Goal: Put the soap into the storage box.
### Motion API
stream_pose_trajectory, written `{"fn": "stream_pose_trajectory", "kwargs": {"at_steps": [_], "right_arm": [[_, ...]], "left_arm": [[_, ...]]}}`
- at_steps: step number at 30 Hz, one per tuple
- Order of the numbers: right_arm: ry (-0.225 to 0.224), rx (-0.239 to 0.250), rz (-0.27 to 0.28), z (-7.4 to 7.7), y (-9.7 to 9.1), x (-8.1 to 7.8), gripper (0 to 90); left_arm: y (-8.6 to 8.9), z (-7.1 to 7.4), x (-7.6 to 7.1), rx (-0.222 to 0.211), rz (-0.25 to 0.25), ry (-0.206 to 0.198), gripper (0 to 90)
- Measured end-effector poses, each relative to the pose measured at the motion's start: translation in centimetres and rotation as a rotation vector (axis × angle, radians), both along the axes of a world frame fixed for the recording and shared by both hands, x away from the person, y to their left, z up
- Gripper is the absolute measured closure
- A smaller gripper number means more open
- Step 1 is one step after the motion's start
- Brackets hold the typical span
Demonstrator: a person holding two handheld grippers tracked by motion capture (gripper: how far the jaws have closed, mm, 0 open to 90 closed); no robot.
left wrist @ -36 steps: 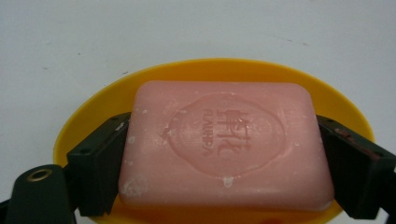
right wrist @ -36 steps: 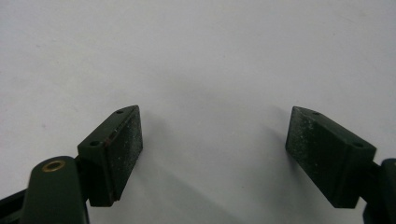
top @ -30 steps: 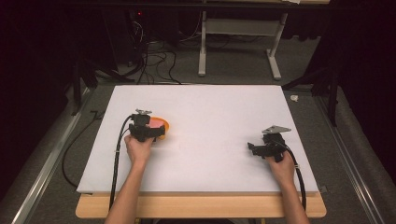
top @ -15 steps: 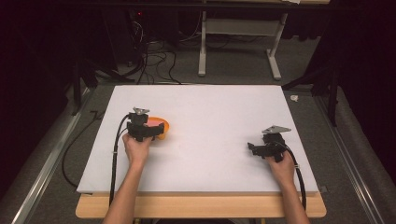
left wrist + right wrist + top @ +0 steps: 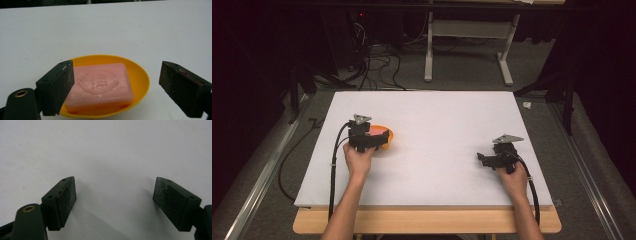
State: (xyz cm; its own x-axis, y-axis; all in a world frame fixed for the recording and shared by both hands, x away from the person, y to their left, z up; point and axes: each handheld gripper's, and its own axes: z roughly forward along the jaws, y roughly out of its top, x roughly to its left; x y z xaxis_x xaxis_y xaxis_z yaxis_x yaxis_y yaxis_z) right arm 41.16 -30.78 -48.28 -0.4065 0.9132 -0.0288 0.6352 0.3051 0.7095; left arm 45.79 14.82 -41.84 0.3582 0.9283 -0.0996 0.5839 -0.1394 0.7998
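My left tongs (image 5: 116, 85) stand wide apart and are held low over the yellow dish (image 5: 140, 75), which sits on the left part of the white worktop (image 5: 437, 120). The pink soap bar (image 5: 100, 86) lies flat inside the dish, its stamped face up. In the left gripper view one jaw is just beside the left edge of the soap, maybe already touching it, but I cannot tell this for sure; the other jaw is well apart from it, outside the right rim of the dish. So I judge that the work is only at its beginning: the approach is made, the jaws bracket the soap, but nothing is gripped and nothing is lifted yet. What is left is to close on the bar and carry it out of the dish.

My right tongs (image 5: 113, 202) are also wide and hold nothing; below them there is only bare worktop. In the high view the right tongs (image 5: 497, 159) rest on the right side, far from the dish (image 5: 384, 136).

Compared with one second ago, the left tongs (image 5: 362, 140) have moved a little forward over the dish, which now is more covered by them. The right tongs stayed in the same place
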Motion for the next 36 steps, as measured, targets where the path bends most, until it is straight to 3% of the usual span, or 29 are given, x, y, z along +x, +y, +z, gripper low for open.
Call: {"fn": "stream_pose_trajectory", "kwargs": {"at_steps": [12,36], "right_arm": [[0.000,0.000,0.000,0.0,0.0,0.0,19.6],[0.000,-0.001,0.000,0.0,0.0,0.0,19.6]], "left_arm": [[-0.7,0.9,-1.3,-0.016,-0.051,-0.046,14.9],[-2.6,1.1,-3.5,-0.019,-0.180,-0.055,15.2]]}}
